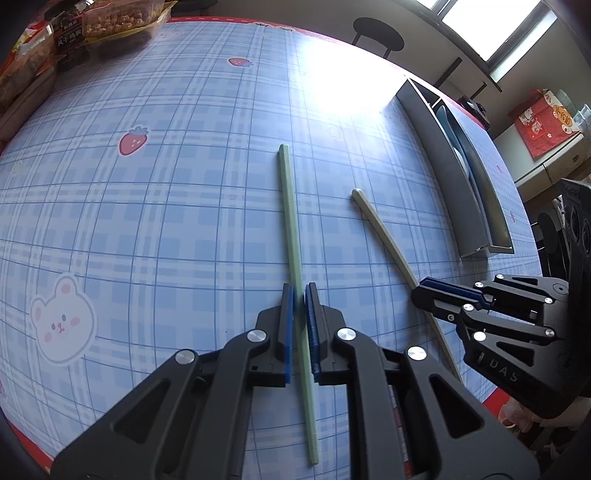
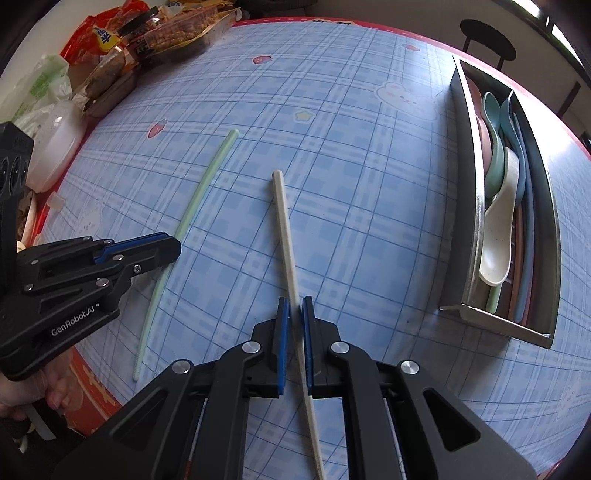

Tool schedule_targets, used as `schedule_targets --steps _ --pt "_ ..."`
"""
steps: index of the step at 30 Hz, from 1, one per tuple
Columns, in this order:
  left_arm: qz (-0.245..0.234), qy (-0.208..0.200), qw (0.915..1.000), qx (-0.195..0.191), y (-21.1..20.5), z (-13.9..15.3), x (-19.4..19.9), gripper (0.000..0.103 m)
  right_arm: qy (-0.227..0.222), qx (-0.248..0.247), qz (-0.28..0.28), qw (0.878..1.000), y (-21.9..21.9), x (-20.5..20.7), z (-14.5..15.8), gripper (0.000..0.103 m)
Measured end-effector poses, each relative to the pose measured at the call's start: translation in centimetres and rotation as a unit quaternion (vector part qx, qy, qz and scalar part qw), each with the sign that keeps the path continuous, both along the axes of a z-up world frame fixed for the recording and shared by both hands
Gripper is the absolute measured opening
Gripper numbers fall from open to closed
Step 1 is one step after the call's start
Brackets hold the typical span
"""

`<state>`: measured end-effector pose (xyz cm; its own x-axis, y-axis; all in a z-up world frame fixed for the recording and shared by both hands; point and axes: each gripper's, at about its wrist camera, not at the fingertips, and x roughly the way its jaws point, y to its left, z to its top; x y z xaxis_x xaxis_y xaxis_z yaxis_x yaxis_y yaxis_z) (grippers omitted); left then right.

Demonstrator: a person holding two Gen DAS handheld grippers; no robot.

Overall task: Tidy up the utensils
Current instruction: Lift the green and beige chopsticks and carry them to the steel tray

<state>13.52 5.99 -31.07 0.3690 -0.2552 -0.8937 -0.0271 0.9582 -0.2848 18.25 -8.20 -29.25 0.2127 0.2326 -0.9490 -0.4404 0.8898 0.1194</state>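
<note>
A pale green chopstick (image 1: 290,218) lies along the blue checked tablecloth, and my left gripper (image 1: 299,291) is shut on its lower part. To its right lies a cream chopstick (image 1: 380,229); in the right wrist view this cream chopstick (image 2: 284,229) runs between the blue pads of my right gripper (image 2: 296,304), which is shut on it. The left gripper (image 2: 173,247) appears at the left edge over the green chopstick (image 2: 199,195). The right gripper (image 1: 421,291) shows at the right in the left wrist view.
A metal utensil tray (image 2: 469,206) at the right holds several spoons and chopsticks; it also shows as the tray (image 1: 447,177) in the left wrist view. Snack packets (image 2: 147,40) and plastic bags crowd the far left corner. A hand (image 2: 33,391) grips the left handle. A black stool (image 1: 376,35) stands beyond the table.
</note>
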Motion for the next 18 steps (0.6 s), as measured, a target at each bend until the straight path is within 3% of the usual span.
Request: schedule_targets --steps 8,18 --pt "-0.003 0.000 1.0000 0.005 -0.1 0.0 -0.1 0.013 -0.028 -0.016 0.022 0.999 0.2 -0.5 0.0 0.008" --pt "-0.026 -0.006 0.9986 0.046 -1.9 0.2 -0.7 0.013 -0.037 -0.021 0.029 0.999 0.6 -0.6 -0.2 0.008"
